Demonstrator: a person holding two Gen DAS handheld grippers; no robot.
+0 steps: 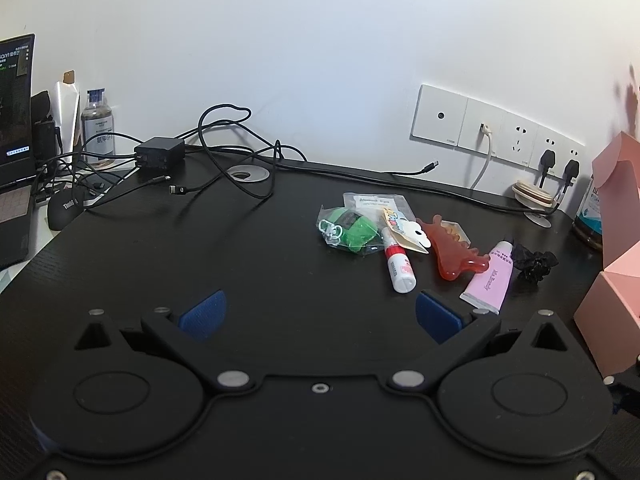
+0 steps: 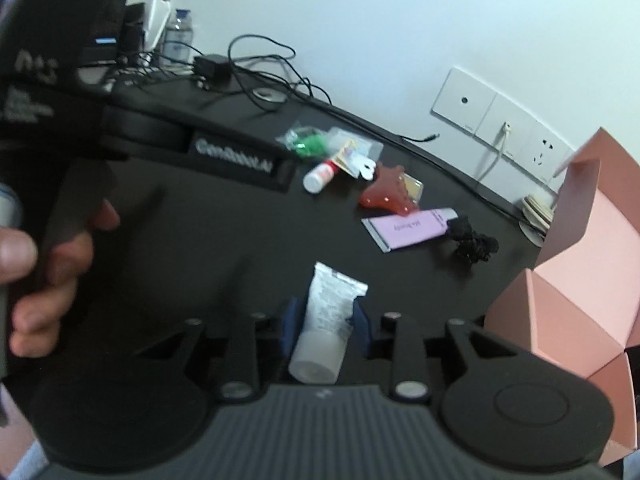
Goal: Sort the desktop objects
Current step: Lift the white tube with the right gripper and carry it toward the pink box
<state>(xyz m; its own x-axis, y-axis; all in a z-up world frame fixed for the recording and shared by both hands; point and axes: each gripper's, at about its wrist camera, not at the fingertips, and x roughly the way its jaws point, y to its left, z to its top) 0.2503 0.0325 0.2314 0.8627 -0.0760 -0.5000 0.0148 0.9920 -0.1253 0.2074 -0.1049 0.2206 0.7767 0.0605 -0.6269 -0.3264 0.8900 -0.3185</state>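
Observation:
My right gripper (image 2: 325,326) is shut on a white tube (image 2: 326,320) and holds it above the black desk (image 2: 200,240), left of the open pink box (image 2: 568,280). My left gripper (image 1: 318,316) is open and empty, low over the desk (image 1: 240,260). Ahead and to its right lies a pile: a green item in a clear bag (image 1: 350,230), a white glue stick (image 1: 398,266), a red comb-like piece (image 1: 454,254), a pink tube (image 1: 490,278) and a black hair clip (image 1: 534,262). The pile also shows in the right wrist view, with the pink tube (image 2: 412,228) nearest.
The pink box (image 1: 612,280) stands at the right edge. Cables and a black charger (image 1: 160,154) lie at the back left, with a mouse (image 1: 64,210), a laptop (image 1: 14,120) and a bottle (image 1: 98,124). Wall sockets (image 1: 496,136) are behind. The left gripper's body (image 2: 120,140) fills the right view's left side.

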